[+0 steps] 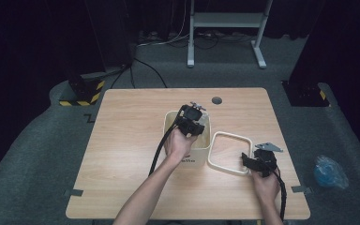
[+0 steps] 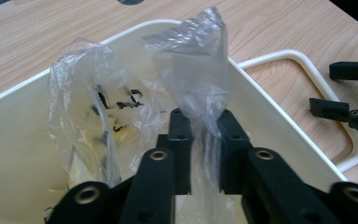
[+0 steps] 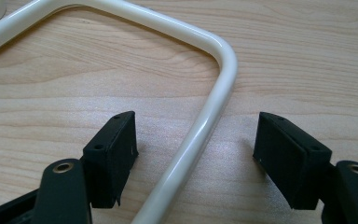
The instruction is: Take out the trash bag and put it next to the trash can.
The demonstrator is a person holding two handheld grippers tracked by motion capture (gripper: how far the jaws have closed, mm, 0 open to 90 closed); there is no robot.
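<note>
The left tool (image 2: 200, 154) is clamped on a strip of clear plastic bag (image 2: 193, 70) over the cream bin (image 1: 202, 143) at frame centre. The right tool (image 3: 196, 154), lower right, is released — its jaws straddle the cream frame (image 3: 214, 93) lying on the counter (image 1: 126, 140).

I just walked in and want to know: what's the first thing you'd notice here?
The crinkly clear plastic bag sticking up out of the cream bin in the middle of the table, pinched between the shut jaws of the left gripper. Beside the bin lies a cream ring frame flat on the wooden table, and the right gripper has its jaws open on either side of the frame's rim.
</note>
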